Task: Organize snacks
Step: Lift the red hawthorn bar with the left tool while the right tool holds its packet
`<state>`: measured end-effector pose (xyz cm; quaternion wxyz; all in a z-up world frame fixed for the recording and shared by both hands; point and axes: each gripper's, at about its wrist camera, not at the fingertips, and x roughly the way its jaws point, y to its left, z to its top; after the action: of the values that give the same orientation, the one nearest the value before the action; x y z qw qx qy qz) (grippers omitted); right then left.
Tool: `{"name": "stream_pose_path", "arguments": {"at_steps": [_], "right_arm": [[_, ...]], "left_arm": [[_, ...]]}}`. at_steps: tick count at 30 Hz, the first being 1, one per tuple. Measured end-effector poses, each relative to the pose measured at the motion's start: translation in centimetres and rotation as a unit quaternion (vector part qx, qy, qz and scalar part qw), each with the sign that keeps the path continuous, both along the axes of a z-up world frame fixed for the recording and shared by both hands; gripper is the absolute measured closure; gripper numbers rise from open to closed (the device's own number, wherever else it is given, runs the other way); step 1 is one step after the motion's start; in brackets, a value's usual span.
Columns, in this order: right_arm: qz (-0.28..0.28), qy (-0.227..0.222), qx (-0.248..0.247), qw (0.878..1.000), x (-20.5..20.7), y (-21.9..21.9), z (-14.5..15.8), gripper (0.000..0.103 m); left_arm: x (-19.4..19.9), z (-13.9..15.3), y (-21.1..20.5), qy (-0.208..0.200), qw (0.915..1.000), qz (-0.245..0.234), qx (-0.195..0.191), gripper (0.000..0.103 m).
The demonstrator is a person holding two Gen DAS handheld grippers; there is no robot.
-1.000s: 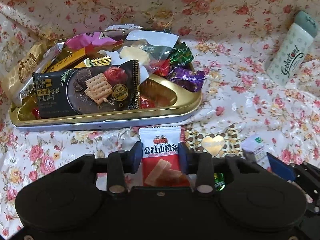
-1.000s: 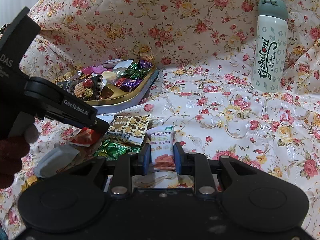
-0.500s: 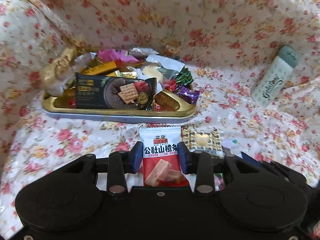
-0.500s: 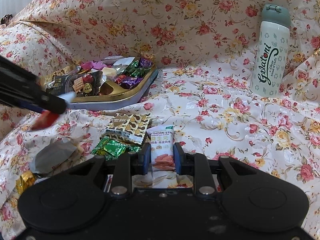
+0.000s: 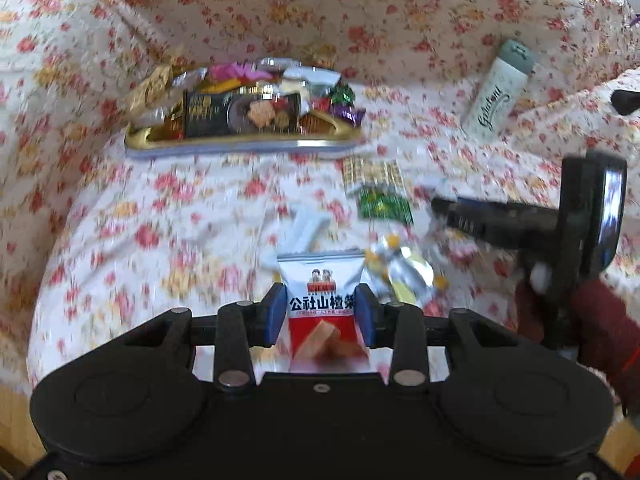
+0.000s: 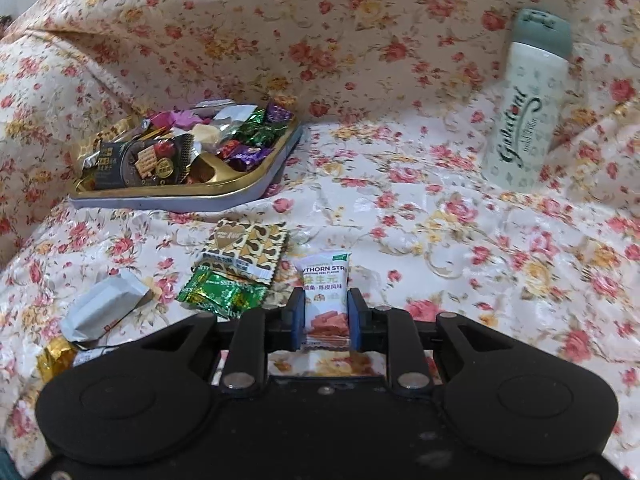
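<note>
My left gripper [image 5: 320,314] is shut on a red and white hawthorn snack packet [image 5: 322,304], held above the floral cloth, well back from the gold tray [image 5: 240,142]. My right gripper [image 6: 323,318] is shut on a white hawthorn strip packet [image 6: 325,300], low over the cloth. The gold tray [image 6: 240,186] at the left holds several snacks, with a black cracker packet [image 6: 140,160] in front. The right gripper's body shows at the right of the left wrist view [image 5: 520,224].
Loose on the cloth lie a gold heart-print packet [image 6: 246,246], a green foil packet [image 6: 222,292], a grey-white packet [image 6: 104,306] and a gold candy [image 6: 54,360]. A white Gelatoni bottle [image 6: 528,108] stands at the right. Floral cushions rise behind the tray.
My left gripper has pulled back and up with its packet, so the tray looks smaller and farther. It has left the right wrist view. My right gripper has hardly moved.
</note>
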<state>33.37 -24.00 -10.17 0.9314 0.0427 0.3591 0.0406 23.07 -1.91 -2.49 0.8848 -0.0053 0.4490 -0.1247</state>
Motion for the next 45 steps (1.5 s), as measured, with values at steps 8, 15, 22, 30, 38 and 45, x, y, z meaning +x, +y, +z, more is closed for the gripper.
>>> {"name": "stream_pose_path", "arguments": {"at_steps": [8, 15, 22, 30, 38, 45], "right_arm": [[0.003, -0.005, -0.018, 1.000, -3.8, -0.2, 3.3, 0.080], [0.017, -0.024, -0.012, 1.000, -5.1, 1.0, 4.8, 0.080], [0.041, -0.030, 0.015, 0.999, -6.8, 1.3, 5.5, 0.080], [0.046, -0.031, 0.061, 0.997, -9.9, 1.1, 6.3, 0.080], [0.063, -0.027, 0.100, 0.993, -12.3, 1.4, 7.2, 0.080], [0.071, -0.028, 0.117, 0.990, -13.1, 1.9, 7.4, 0.080]], "left_arm": [[-2.9, -1.0, 1.4, 0.018, 0.9997, 0.010, -0.010, 0.064], [-1.0, -2.0, 2.6, 0.042, 0.9984, 0.028, -0.023, 0.061], [-2.2, -1.9, 2.6, -0.004, 0.9960, -0.084, 0.032, 0.040], [-2.9, -3.7, 2.0, -0.032, 0.9780, -0.174, 0.109, 0.040], [-1.0, -6.0, 1.9, -0.003, 0.9764, -0.195, 0.093, 0.040], [0.0, -6.8, 2.3, 0.010, 0.9797, -0.190, 0.062, 0.040]]}}
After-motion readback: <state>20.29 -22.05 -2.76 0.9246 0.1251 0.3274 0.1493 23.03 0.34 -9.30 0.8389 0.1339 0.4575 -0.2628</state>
